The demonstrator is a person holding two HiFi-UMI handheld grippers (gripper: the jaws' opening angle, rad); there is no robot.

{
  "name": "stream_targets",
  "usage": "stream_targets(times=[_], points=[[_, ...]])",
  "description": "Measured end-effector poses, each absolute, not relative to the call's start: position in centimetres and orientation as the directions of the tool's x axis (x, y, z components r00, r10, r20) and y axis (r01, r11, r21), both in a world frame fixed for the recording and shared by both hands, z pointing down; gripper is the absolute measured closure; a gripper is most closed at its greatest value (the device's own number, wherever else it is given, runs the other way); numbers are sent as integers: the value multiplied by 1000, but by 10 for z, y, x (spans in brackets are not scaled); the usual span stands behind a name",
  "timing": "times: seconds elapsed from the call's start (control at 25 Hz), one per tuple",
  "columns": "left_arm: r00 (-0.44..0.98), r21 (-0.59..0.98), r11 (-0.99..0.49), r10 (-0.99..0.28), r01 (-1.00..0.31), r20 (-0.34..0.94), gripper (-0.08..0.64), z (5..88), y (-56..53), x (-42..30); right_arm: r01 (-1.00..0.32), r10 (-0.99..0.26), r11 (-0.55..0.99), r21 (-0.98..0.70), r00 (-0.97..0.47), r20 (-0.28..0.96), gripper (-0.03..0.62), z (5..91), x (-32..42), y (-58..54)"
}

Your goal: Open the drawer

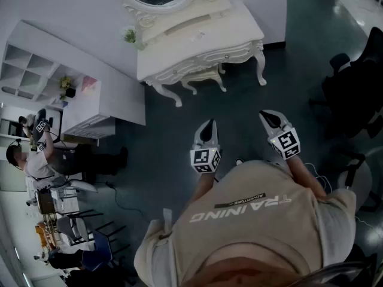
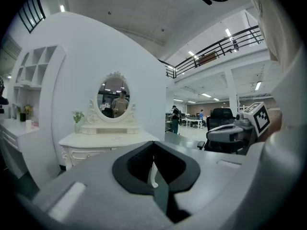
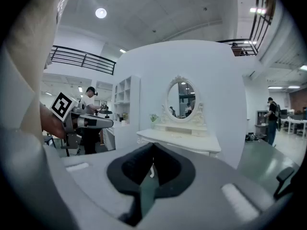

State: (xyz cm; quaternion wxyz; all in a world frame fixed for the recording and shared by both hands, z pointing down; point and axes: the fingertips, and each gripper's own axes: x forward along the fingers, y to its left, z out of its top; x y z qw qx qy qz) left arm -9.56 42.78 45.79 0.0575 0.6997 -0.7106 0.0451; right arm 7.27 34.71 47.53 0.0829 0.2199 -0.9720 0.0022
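Ahead of you: white dressing table (image 1: 197, 37), curved white wall (image 1: 72, 11) | your left: white shelves (image 1: 33, 64) | underfoot: dark floor (image 1: 173, 130) | your right: black office chair (image 1: 353, 94)

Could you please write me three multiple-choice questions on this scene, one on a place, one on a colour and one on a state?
1. Where does the plant stand?
A. on the table, left of the mirror
B. on the floor
C. on a chair

2. What colour is the table?
A. black
B. white
C. red

3. How do the jaws of the left gripper stand?
A. wide apart
B. closed on a drawer knob
C. together, with nothing between

Answers:
1 A: it sits on the table's top beside the mirror's left edge.
2 B: top, front and legs are all white.
3 C: the left gripper view shows the jaws meeting, with the table well beyond them.
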Motion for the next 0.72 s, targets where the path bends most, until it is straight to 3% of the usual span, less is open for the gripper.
stream_targets(times=[0.36,0.72], points=[[-8,23,12,-985,-1000,174,552,455,435,-120,-408,-406,913,32,-895,186,589,468,54,352],[85,76,-68,-966,-995,245,552,485,418,-134,-452,-446,891,29,-863,237,589,484,32,342]])
